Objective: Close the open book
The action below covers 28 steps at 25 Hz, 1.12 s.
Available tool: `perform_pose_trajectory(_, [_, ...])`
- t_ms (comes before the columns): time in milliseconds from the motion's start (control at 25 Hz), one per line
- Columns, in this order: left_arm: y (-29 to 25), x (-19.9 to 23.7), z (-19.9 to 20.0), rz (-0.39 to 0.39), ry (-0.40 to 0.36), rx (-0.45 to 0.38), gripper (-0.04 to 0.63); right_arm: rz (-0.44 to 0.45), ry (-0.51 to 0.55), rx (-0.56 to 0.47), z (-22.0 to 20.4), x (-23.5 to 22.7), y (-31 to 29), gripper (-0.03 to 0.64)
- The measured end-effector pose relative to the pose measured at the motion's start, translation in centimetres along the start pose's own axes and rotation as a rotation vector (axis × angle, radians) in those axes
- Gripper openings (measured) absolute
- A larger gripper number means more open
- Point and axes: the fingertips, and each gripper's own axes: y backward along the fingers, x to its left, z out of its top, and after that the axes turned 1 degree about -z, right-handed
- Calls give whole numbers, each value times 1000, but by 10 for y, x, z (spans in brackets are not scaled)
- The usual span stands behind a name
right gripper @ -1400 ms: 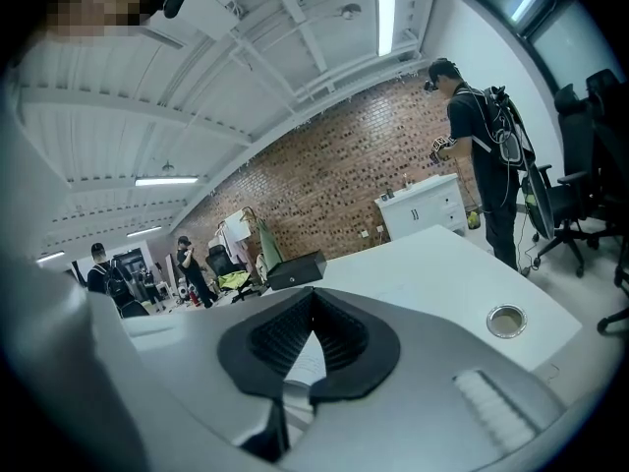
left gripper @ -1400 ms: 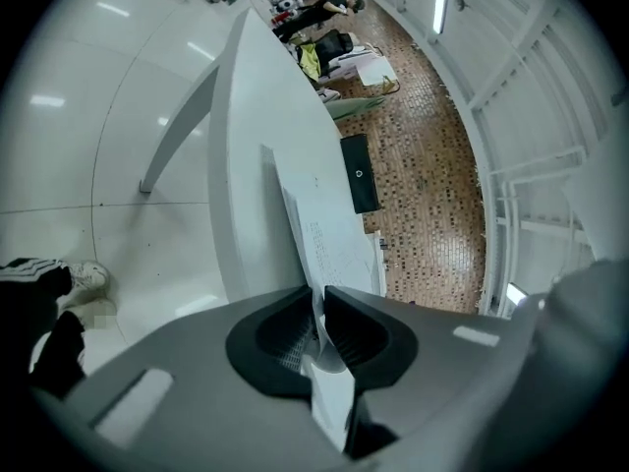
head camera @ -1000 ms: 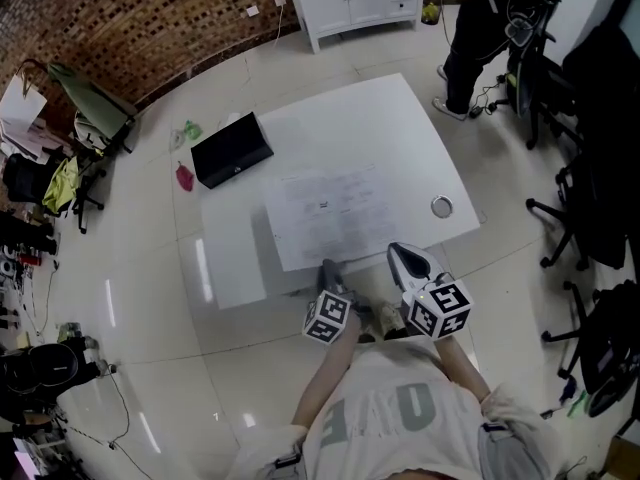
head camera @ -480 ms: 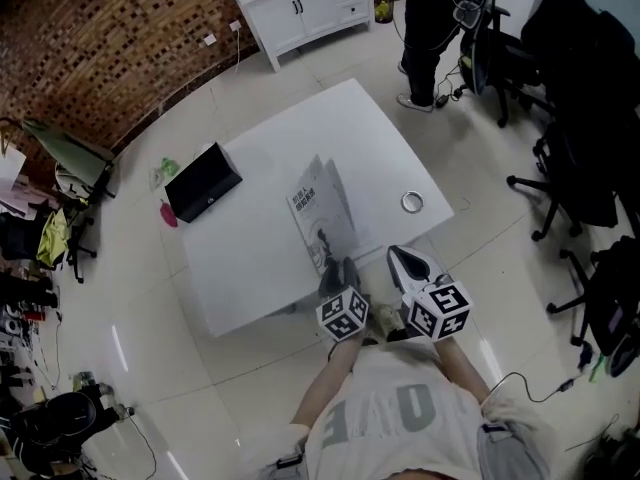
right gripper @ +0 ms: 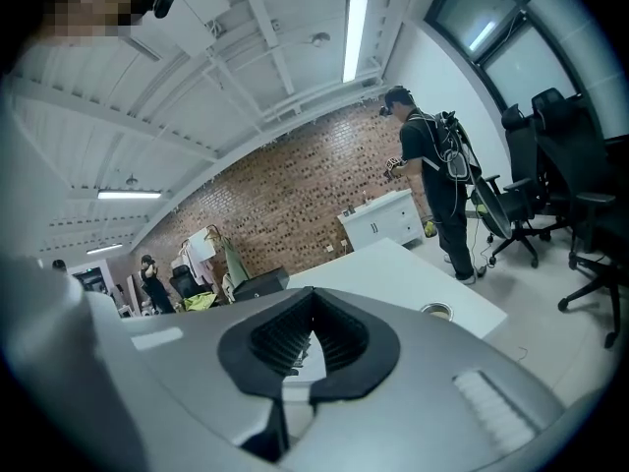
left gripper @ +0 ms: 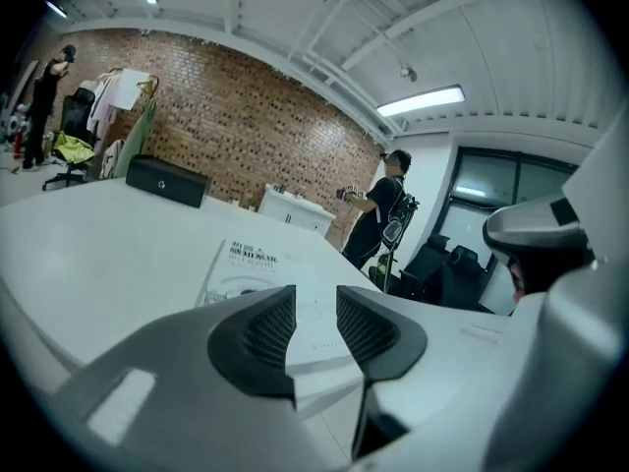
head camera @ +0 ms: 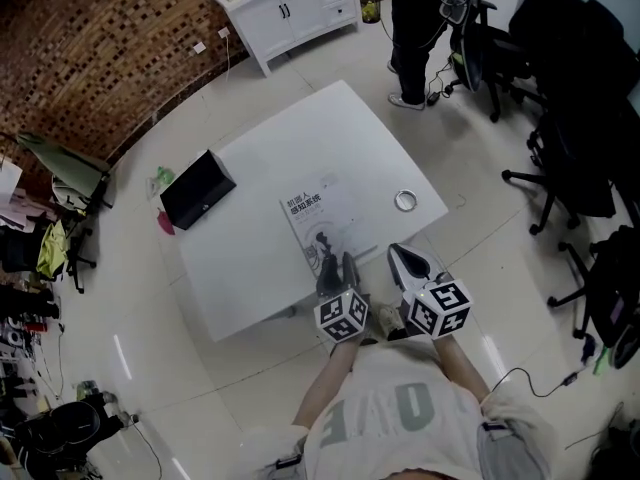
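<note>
The book (head camera: 322, 223) lies closed and flat on the white table (head camera: 260, 168), front cover up, near the table's front edge; in the left gripper view the book (left gripper: 246, 268) shows just beyond the jaws. My left gripper (head camera: 336, 263) hovers at the book's near edge. Its jaws have just been opening and stand apart with nothing between them (left gripper: 315, 298). My right gripper (head camera: 398, 253) is to the right of the book, off the table's front edge, and is shut on nothing (right gripper: 313, 303).
A black box (head camera: 197, 189) sits at the table's left corner and a small round dish (head camera: 405, 200) near its right corner. Behind the table stand a white cabinet (head camera: 285, 8) and a person (head camera: 415, 28). Office chairs (head camera: 560, 168) crowd the right side.
The book lay open a second ago, stood half folded half a second ago, and now lies closed. My left gripper let go, opened and shifted slightly right.
</note>
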Motion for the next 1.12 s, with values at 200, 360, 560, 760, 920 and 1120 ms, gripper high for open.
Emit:
perform_pose_trajectory(200, [28, 1, 93, -7, -104, -276, 47, 91, 18, -17, 15, 14, -17, 5])
perform_pose_trajectory(360, [64, -4, 170, -9, -258, -418, 11, 188, 58, -70, 49, 48, -38, 5])
perform_pose_trajectory(560, [108, 12, 228, 39, -302, -501, 11, 259, 102, -129, 83, 98, -56, 5])
perform_pose_trajectory(760, [131, 37, 225, 86, -262, -495, 14, 305, 102, -101, 72, 129, -64, 5])
perform_pose_trajectory(920, [142, 52, 226, 101, -277, -480, 15, 289, 116, -91, 66, 138, -62, 4])
perform_pose_trajectory(1120, [161, 66, 220, 88, -248, -466, 15, 237, 95, -71, 50, 136, -50, 4])
